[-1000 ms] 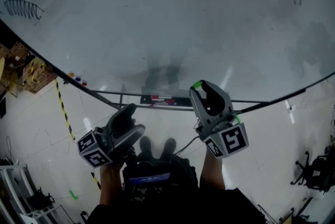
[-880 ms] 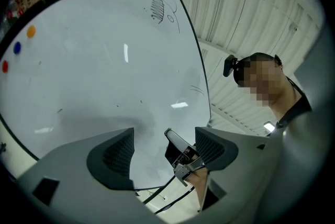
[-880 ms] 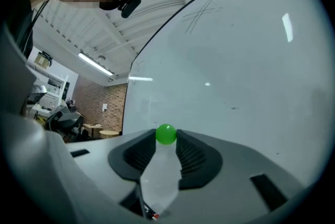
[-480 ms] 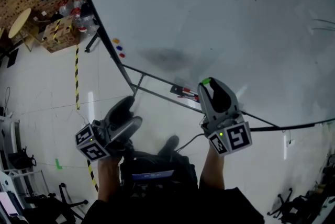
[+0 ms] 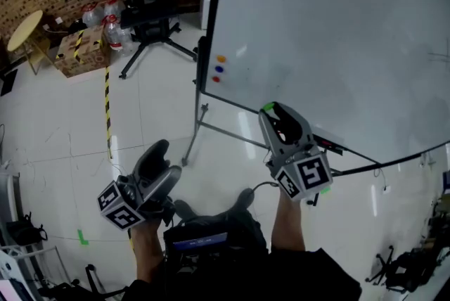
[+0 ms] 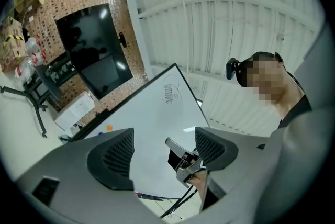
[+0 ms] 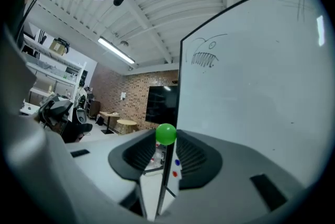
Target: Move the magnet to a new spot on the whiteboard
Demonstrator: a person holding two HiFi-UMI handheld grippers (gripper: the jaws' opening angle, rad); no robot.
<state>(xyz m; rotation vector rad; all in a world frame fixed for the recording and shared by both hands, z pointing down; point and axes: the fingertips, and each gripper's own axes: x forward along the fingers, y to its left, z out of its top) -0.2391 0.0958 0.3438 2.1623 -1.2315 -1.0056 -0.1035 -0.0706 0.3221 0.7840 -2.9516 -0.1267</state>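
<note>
1. Right claw [image 5: 274,117] pinches the green magnet [image 7: 166,134] at its tips, centre frame; left claw [image 5: 160,155] gapes empty, lower left
2. Seat it flat on bare whiteboard [image 5: 337,46], upper right, clear of the coloured magnets [image 5: 219,69]

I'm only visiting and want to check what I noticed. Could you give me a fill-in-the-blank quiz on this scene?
1. The right tool grips a magnet whose colour is ____.
2. The left tool is ____, with nothing in it.
3. On the whiteboard, between the orange magnet and the red magnet, sits a ____ one.

Missing words: green; open; blue.
</note>
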